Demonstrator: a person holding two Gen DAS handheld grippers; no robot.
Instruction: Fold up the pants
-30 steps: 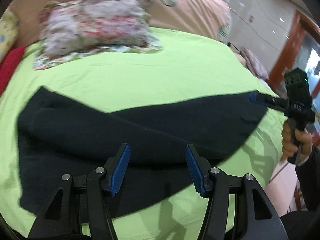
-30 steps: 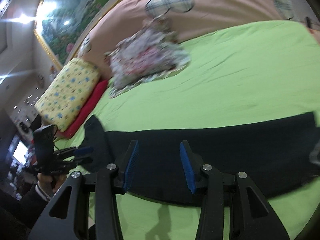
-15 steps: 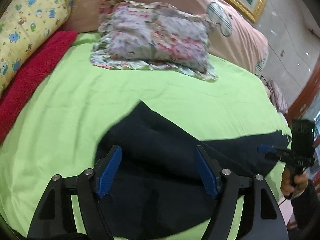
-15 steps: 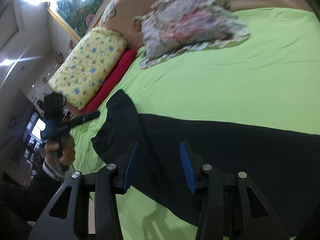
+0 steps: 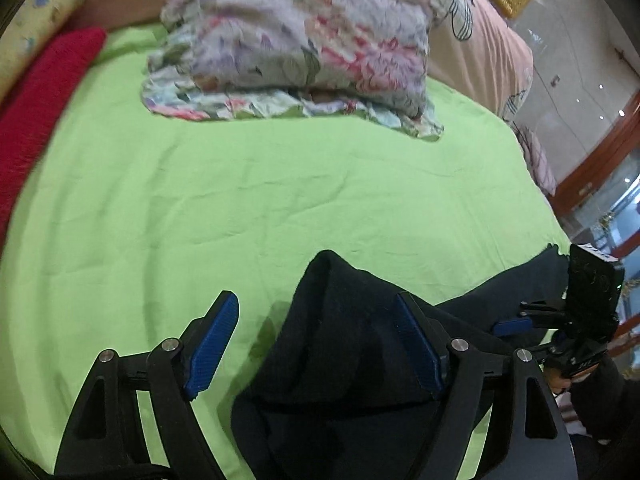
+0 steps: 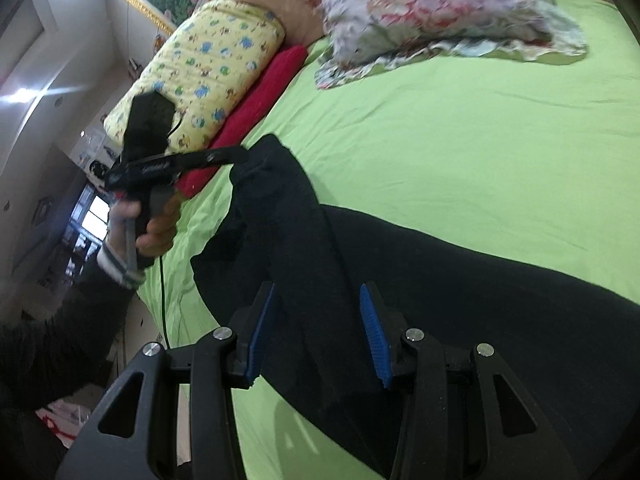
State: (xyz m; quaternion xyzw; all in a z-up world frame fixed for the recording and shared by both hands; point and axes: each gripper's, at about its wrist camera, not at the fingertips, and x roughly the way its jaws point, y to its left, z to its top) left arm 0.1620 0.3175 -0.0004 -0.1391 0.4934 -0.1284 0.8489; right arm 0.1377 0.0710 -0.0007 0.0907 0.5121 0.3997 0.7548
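Observation:
The black pants (image 5: 360,360) lie lengthwise on the green bed sheet (image 5: 240,200), and also show in the right wrist view (image 6: 460,280). My left gripper (image 5: 316,340) is open and hovers over the pants' near left end; its right finger is over the cloth, its left finger over the sheet. In the right wrist view the left gripper (image 6: 240,156) sits beside the raised far corner of the pants. My right gripper (image 6: 316,332) is open above the pants' near edge. It shows at the right of the left wrist view (image 5: 516,320).
A floral pillow (image 5: 296,48) lies at the head of the bed. A yellow printed pillow (image 6: 200,68) and a red cushion (image 6: 256,112) lie along the bed's left side. A pink headboard cover (image 5: 480,40) stands behind.
Both grippers have swung toward the pants' left end. The pants' left corner now stands folded up in a peak by the left gripper. Both grippers stay open.

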